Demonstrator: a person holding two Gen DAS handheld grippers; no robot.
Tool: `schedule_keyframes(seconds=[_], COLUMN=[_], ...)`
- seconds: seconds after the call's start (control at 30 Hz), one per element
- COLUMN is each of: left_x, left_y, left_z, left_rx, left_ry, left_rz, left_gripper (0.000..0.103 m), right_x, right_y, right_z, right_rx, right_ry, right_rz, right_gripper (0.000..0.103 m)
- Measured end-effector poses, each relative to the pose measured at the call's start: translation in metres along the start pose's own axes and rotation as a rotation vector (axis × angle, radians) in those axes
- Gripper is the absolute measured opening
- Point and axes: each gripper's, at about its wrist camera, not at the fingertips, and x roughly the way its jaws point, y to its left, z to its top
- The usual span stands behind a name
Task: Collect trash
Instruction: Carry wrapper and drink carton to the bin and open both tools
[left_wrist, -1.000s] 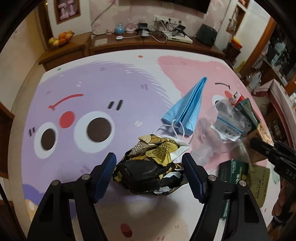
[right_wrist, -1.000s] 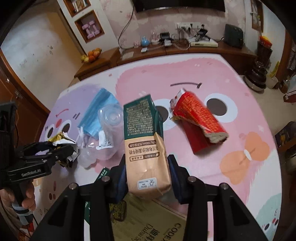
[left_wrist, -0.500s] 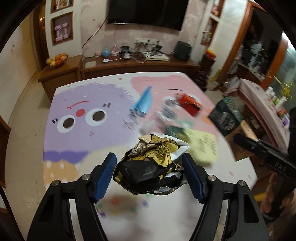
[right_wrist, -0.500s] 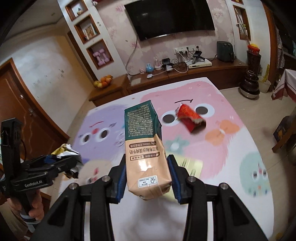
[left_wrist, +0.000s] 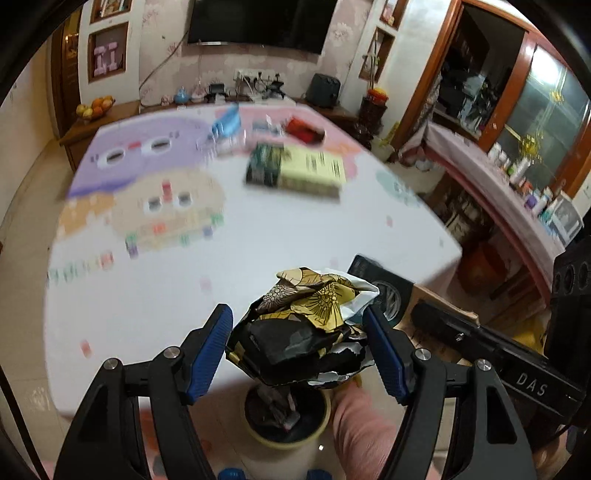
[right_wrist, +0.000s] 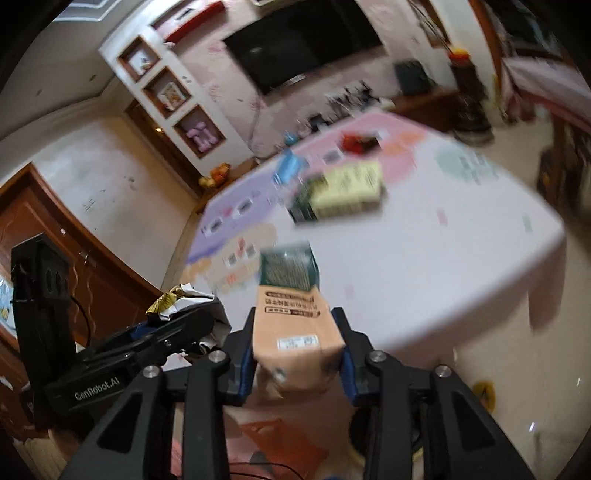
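Left gripper (left_wrist: 297, 347) fingers clamp a light, crushable crumpled wrapper (left_wrist: 303, 328); right gripper (right_wrist: 297, 354) fingers pinch a stiffer carton (right_wrist: 295, 325) at its sides

Each claw is matte black plastic with angular linkage arms, round silver screws at the joints and ribbed blue pads inside its fingers. The left claw (left_wrist: 299, 347) shows four such screws across its arms; at 3 o'clock in its view the other tool's black body carries white "DAS" lettering. The right claw (right_wrist: 297, 354) has the same build, and at 9 o'clock in its view the neighbouring black body reads "GenRobot.AI" in white, with a thin black cable looping behind it. A pink sleeve (left_wrist: 364, 435) shows below the left claw.
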Motion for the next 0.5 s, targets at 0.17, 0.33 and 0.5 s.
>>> schedule_keyframes(seconds=[0.17, 0.33, 0.5], left_x=[0.025, 0.057, 0.105], left_y=[-0.016, -0.031, -0.031], left_z=[-0.054, -0.094, -0.128], left_rx=[0.065, 0.177, 0.207], left_ry=[0.085, 0.135, 0.232], left_rz=[0.014, 0.068, 0.122], left_gripper=[0.071, 0.071, 0.071], right_x=[0.017, 0.04, 0.064], right_y=[-0.03, -0.072, -0.115], right_z=[-0.058, -0.099, -0.131], right_rx=[0.018, 0.083, 0.174], right_ry=[0.114, 0.209, 0.283], right_rz=[-0.04, -0.076, -0.132], right_gripper=[0.033, 0.033, 0.033])
